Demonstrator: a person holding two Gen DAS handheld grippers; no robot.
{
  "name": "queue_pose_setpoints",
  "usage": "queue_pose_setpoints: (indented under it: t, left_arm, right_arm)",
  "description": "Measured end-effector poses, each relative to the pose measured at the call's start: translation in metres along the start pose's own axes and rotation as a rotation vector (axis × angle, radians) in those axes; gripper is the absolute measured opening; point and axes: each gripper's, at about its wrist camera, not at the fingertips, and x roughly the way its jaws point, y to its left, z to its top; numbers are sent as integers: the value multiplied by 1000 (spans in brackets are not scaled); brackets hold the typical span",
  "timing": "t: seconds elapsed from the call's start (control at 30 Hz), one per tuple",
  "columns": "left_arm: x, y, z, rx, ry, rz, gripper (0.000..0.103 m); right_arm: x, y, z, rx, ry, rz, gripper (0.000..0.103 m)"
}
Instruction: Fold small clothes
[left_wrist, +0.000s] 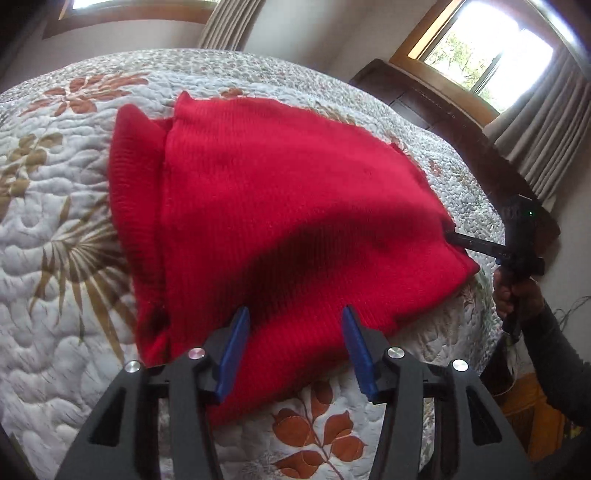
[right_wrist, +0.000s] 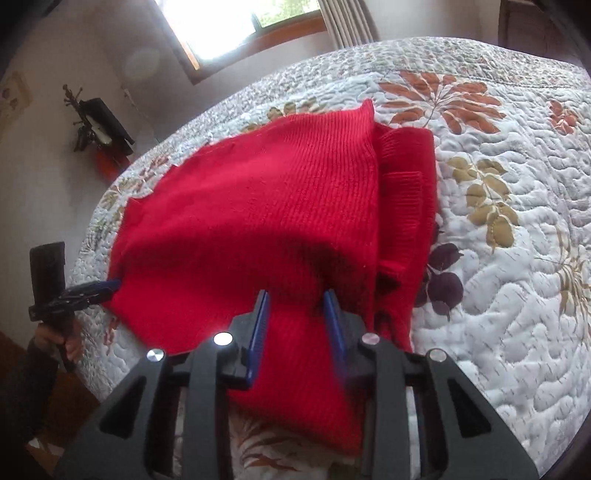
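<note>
A red knit sweater (left_wrist: 277, 203) (right_wrist: 258, 206) lies on the bed with a sleeve folded in along one side. My left gripper (left_wrist: 295, 325) hovers over its near edge, blue fingers wide apart and open, with fabric running under and between them. In the right wrist view the left gripper (right_wrist: 110, 284) touches the sweater's left corner. My right gripper (right_wrist: 297, 306) is at the near edge too. Its fingers stand closer together but still apart, with red fabric between them. In the left wrist view the right gripper (left_wrist: 452, 236) pokes into the sweater's right edge.
The bed carries a white quilt (left_wrist: 55, 240) (right_wrist: 498, 295) with leaf prints. A hand (left_wrist: 517, 299) (right_wrist: 55, 339) holds each gripper beside the bed edge. Dark wooden furniture (left_wrist: 424, 99) stands under a window beyond the bed. A small wall shelf (right_wrist: 103, 125) hangs at the left.
</note>
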Motion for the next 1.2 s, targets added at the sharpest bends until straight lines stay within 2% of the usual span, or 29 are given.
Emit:
queue_pose_setpoints:
  t: [0.07,0.13,0.23,0.3,0.37,0.43,0.47,0.53,0.63,0.73,0.8,0.97,1.1,1.2]
  left_arm:
    - [-20,-9,-10,0,-67,-58,68]
    - [-20,-9,-19,0,-56,-33,73]
    - [-6,10,-31,-57,-5,-9,71]
    - [-14,14,-30,-111,-5,-41,71]
    - [-28,18,-26,-153,-11,-93,75]
    - [-49,27,-16,-172,-37,-101,91]
    - [-54,36,-9,-190,-40,-90,94]
    - [-64,62,9,-265,-32,-71,95]
    - [-59,97,36,-375,11,-116,96]
    - [-37,123,63,-450,60,-151,96]
    - [-20,131,77,-471,83,-165,96]
    - [13,143,102,-450,141,-189,97]
    - [32,137,117,-412,159,-261,98]
    - [46,134,124,-398,177,-305,98]
  right_arm:
    - [-23,12,-8,-7,-52,36,39]
    - [-30,20,-21,-28,-49,45,42]
    - [-8,12,-41,-27,34,-11,40]
    - [-8,6,-47,-8,29,-27,36]
    - [-23,17,-46,-25,-2,-51,40]
    - [-39,46,-49,-136,-57,-137,50]
    - [-44,68,-54,-230,-81,-187,52]
    - [-42,112,-68,-409,-111,-260,58]
    - [-17,176,-96,-653,-131,-349,69]
    - [17,231,-115,-844,-172,-415,70]
    - [38,256,-124,-925,-199,-455,70]
    - [91,297,-128,-1065,-178,-498,69]
    - [124,312,-129,-1151,-171,-541,69]
    - [144,316,-122,-1161,-154,-563,68]
